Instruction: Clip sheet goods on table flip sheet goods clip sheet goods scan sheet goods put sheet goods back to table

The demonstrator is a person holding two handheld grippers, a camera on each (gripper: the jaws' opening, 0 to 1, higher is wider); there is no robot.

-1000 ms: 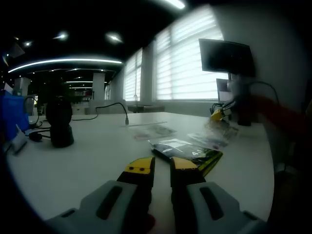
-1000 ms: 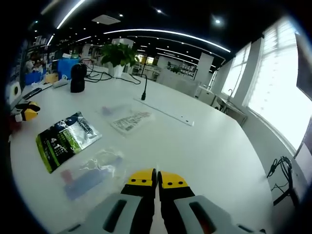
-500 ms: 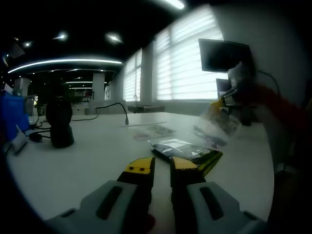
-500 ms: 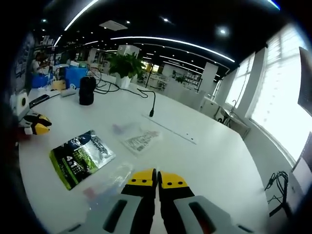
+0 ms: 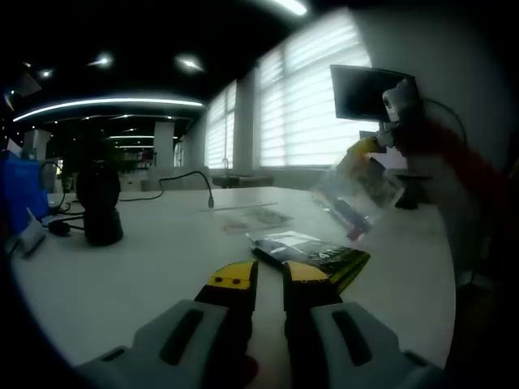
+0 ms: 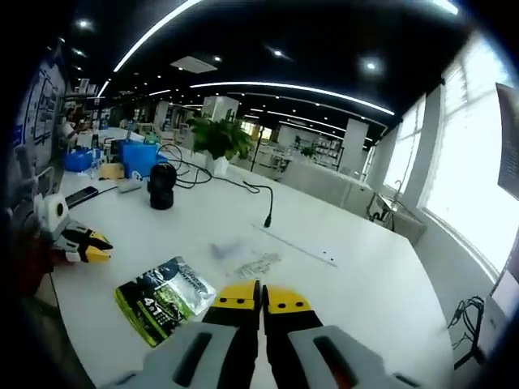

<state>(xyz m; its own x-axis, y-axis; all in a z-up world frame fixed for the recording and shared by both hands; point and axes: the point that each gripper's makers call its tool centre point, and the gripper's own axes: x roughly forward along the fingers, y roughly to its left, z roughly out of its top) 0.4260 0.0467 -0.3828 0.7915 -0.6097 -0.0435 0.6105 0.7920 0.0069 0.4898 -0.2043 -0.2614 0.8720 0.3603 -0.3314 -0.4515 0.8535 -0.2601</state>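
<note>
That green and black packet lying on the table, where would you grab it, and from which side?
Probably by the edge nearest the left gripper. The green-black packet lies flat on the table, so jaws should slide in low along the surface and pinch that thin rim.

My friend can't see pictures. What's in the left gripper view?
The right tongs hold a clear plastic packet up above a white table. A green and black packet lies flat before the left tongs.

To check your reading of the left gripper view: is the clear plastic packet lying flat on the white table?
No. The clear plastic packet hangs in the air from the right gripper, above the white table.
</note>
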